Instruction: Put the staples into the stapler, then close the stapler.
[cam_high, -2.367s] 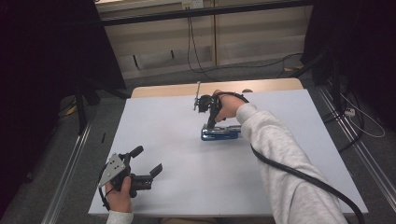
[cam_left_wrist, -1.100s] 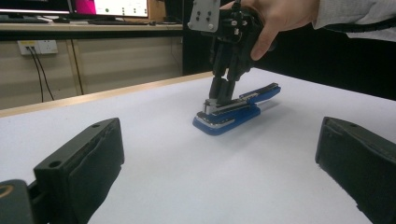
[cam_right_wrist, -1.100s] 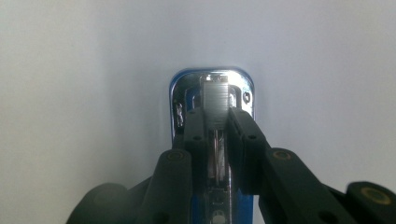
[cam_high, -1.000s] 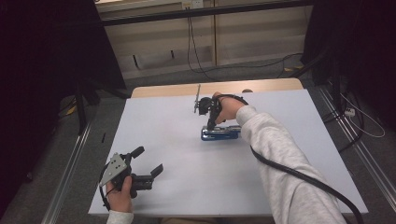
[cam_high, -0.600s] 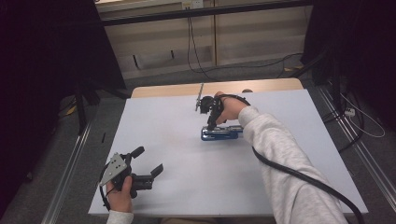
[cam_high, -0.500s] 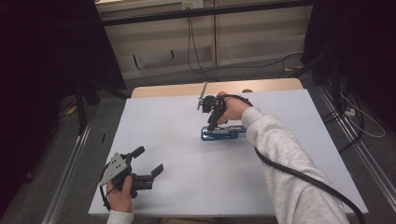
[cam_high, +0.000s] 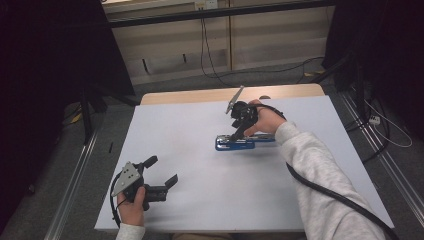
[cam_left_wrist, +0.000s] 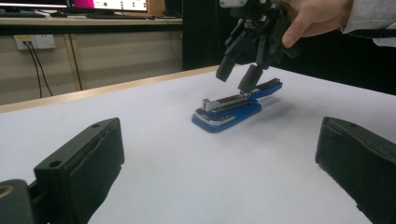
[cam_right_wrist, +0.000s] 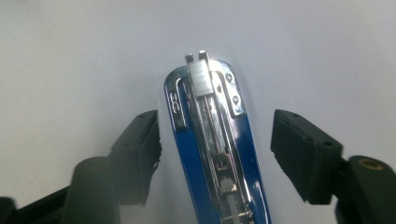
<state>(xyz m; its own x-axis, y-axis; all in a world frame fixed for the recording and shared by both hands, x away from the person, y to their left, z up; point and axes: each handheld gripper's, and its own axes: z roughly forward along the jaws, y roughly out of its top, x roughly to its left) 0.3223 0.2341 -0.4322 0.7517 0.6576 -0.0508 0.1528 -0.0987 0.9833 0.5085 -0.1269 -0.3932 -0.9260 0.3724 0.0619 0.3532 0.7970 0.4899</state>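
Observation:
A blue stapler (cam_high: 240, 143) lies opened out flat on the white table (cam_high: 190, 130), right of the middle, with its metal staple channel (cam_right_wrist: 208, 107) facing up. My right gripper (cam_high: 238, 131) points down over it and is open. Its two jaws stand on either side of the stapler (cam_right_wrist: 187, 154) without closing on it. From the left gripper view, one black fingertip (cam_left_wrist: 247, 79) comes down right at the stapler's (cam_left_wrist: 231, 109) raised metal arm. My left gripper (cam_high: 161, 171) rests open near the front left edge, with nothing between its jaws.
A bare wooden strip (cam_high: 200, 95) runs along the table's far edge. Cables (cam_high: 220, 70) lie on the floor beyond it, and metal rails (cam_high: 75, 170) flank the table. The right sleeve (cam_high: 325, 175) and its trailing cable cross the right half.
The right hand and its gripper have shifted slightly to the right and tilted over the stapler. The stapler and the left gripper have stayed put.

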